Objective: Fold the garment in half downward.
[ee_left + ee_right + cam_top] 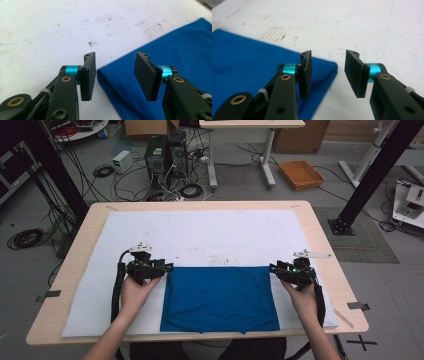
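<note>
Folded blue cloth (220, 297) between released left gripper (168, 267) and right gripper (272, 268), corners free.

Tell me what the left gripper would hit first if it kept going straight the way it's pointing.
Probably the folded blue cloth: its corner lies just ahead of the open left gripper, with the white mat under it. Depth is hard to judge; it might slide over the fold.
</note>
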The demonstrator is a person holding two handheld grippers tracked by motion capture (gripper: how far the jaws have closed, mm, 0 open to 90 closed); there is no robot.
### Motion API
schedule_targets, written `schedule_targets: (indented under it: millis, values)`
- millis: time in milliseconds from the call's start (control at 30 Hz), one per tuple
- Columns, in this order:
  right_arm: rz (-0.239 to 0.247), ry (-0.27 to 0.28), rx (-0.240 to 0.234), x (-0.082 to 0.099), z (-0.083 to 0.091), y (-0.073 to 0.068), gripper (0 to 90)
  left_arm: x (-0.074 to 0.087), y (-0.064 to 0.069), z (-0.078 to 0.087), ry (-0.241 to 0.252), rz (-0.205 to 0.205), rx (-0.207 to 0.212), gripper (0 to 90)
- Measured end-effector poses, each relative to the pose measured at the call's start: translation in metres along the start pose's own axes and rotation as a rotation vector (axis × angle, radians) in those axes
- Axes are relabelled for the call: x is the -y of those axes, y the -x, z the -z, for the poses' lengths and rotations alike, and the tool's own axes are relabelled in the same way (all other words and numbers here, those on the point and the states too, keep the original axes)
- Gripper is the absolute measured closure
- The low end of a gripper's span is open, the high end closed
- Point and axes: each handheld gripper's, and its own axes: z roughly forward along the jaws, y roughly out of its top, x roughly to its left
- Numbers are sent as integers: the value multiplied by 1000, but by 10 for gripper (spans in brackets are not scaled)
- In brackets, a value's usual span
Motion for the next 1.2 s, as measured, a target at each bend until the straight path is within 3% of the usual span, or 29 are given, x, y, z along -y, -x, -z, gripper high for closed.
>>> schedule_targets:
  millis: [133, 233, 367, 467, 633, 733, 867, 1067, 1200]
  values:
    - [-34, -48, 5, -2, -20, 4, 541, 2, -5, -15, -45, -9, -42, 509]
    - [-13, -83, 0, -1, -29, 5, 634, 4, -6, -17, -66, -22, -64, 520]
    - [35, -112, 0, 2, -32, 4, 779, 6, -4, -17, -65, -42, -76, 672]
    - [58, -108, -1, 3, -32, 3, 874, 8, -3, -17, -69, -38, -43, 812]
    - [85, -93, 14, 1, -31, 4, 887, 7, -1, -17, -71, -89, -52, 862]
    - [89, -66, 10, -3, -33, 9, 889, 6, -5, -18, -48, -69, -48, 863]
    - [94, -71, 19, -11, -39, 13, 889, 0, -10, -22, -29, -60, -60, 864]
    - [137, -66, 47, -26, -50, 17, 889, -13, -19, -30, -13, -58, -82, 864]
    - [128, -52, 52, -31, -57, 22, 889, -19, -22, -36, -8, -68, -109, 863]
